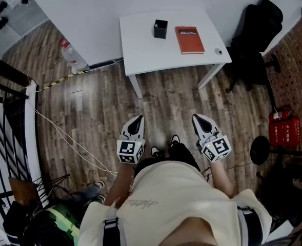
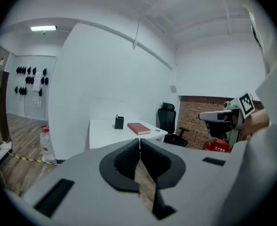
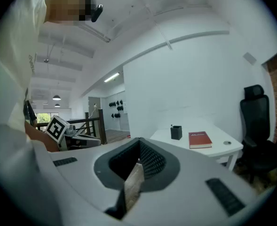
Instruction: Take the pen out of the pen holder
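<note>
The right gripper (image 3: 139,141) has its fingers (image 3: 152,160) closed tip to tip, with nothing between them. Beyond them, far to the right, a white bench (image 3: 218,150) carries a black pen holder (image 3: 176,132) on its left side, a red book (image 3: 200,139) just right of it and a small round object (image 3: 227,143) near the right edge. A black office chair (image 3: 255,126) stands right of the bench. At far left, the left gripper's marker cube (image 3: 58,128) shows before a dark railing (image 3: 89,121).
</note>
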Available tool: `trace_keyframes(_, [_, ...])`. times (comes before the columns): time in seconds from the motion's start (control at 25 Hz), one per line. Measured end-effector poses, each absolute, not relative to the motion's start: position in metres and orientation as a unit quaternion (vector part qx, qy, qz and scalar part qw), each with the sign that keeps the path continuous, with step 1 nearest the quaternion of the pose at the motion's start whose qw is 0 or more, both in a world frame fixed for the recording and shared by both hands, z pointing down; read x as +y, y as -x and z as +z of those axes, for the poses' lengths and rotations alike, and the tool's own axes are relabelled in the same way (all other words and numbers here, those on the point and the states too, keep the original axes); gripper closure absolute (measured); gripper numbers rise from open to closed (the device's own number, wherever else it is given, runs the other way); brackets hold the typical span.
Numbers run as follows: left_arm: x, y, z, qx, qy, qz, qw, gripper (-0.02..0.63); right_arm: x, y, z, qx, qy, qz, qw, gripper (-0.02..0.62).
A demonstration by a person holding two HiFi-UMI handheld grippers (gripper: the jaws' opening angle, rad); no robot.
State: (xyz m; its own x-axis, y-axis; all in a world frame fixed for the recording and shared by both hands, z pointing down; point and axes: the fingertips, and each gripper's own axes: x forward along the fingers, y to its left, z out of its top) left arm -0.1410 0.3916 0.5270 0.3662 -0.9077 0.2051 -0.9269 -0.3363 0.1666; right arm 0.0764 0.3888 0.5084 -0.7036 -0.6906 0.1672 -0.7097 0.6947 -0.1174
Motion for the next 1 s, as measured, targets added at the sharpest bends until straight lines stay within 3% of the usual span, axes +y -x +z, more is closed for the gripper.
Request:
trace_keyframes(0.32, [0.387, 0.142, 0.525, -0.560, -0.818, 0.037, 0.129, 0.586, 0.377, -0.077, 0.499, -0.918, -0.386, 0.080, 0.047, 0.589])
trace_keyframes(0.64, [0.372, 0.134, 0.542, -0.552, -0.819, 0.048, 0.151, 0.586, 0.376, -0.081, 0.513, -0.917, -0.382, 0.084, 0.082, 0.589])
trace_keyframes(1.0, [0.304, 0.115, 0.524, -0.557, -0.817, 0.061, 0.135, 0.586, 0.298, -0.100, 0.515, -0.923, -0.369, 0.092, 0.060, 0.589])
